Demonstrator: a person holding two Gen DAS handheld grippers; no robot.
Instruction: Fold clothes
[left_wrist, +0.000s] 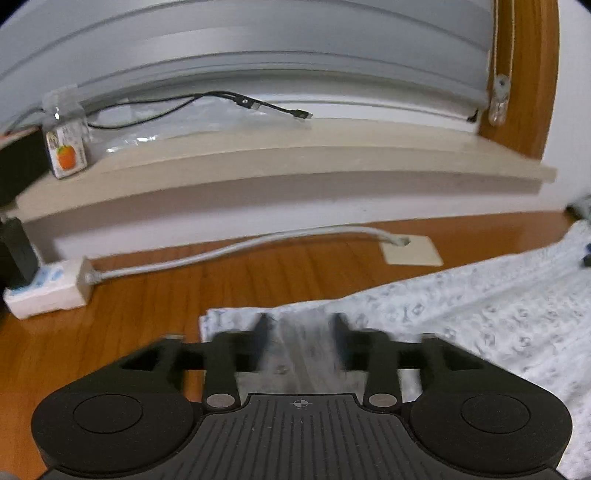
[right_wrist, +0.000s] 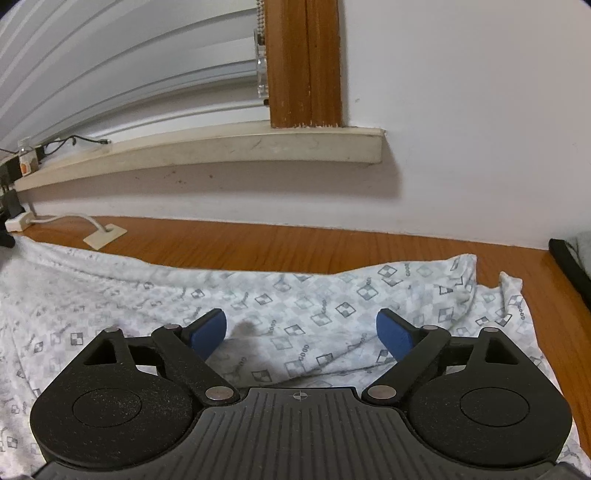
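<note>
Spreading across the wooden desk (right_wrist: 332, 243), the patterned white garment (right_wrist: 295, 306) lay flat and wide, running under both grippers and reaching close to the wall on the far side. The left gripper (left_wrist: 301, 325) stood over a squared corner of the cloth (left_wrist: 229, 317) at the garment's left end; its jaws were parted, and although a strip of fabric showed in the gap between them, the blurred view gave no sign of the pads pressing on it, so the corner appeared released. The right gripper (right_wrist: 301, 330) hung over the garment's right portion with its blue pads (right_wrist: 208, 332) spread wide and nothing caught between them; the fabric lay loose and rumpled just beyond them, with a raised flap at the far right edge (right_wrist: 511, 291).

Judged from this, the step in hand was a regrasp or the setting down of a fold edge. To do it well, each gripper would need to take a single layer right at an edge or corner, not a bunch from the middle, and both should lift together so the cloth stayed taut between them. The wrinkles ahead of the right jaws probably wanted smoothing first, or the crease would land crooked. The white cable (left_wrist: 221, 251) and power strip (left_wrist: 48, 288) beyond the left jaws lay clear of the cloth, though a wide sweep there might snag them.
</note>
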